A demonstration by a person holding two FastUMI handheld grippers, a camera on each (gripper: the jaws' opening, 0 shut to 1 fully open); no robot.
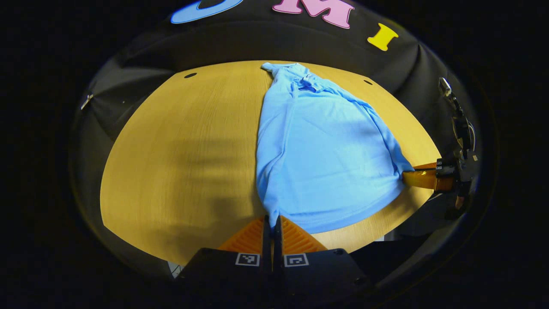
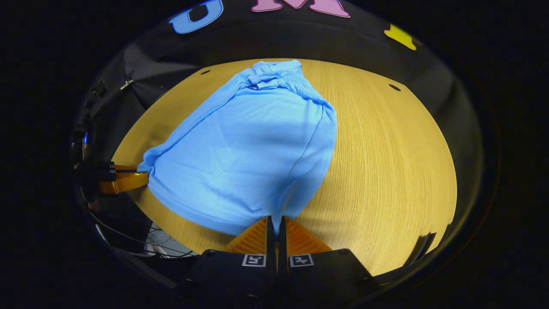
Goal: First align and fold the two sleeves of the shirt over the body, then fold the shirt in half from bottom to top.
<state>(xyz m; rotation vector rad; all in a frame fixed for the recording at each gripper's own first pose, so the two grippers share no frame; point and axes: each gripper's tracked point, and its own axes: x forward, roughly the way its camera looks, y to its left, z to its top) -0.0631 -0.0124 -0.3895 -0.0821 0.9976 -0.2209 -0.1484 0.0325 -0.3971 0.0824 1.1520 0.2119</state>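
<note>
Now both claws (left (image 1: 272,219), right (image 2: 276,221)) pinch the shirt's (image 1: 326,150) hem corners.

This is a recording booth, like a small lab setup, not a home. A wooden tabletop (image 1: 180,141) stands inside black cloth walls (image 1: 141,73), and loose cables (image 2: 163,240) hang below the tabletop's near edge.

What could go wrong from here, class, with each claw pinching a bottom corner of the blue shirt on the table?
1. Each grip is thin: the left claw and right claw each pinch only a hem corner of the shirt, so one could slip out mid-fold.
2. The sleeves look bunched near the collar; folding upward may lock in wrinkles.
3. The hem lies near the table edge and could slide off.
</note>
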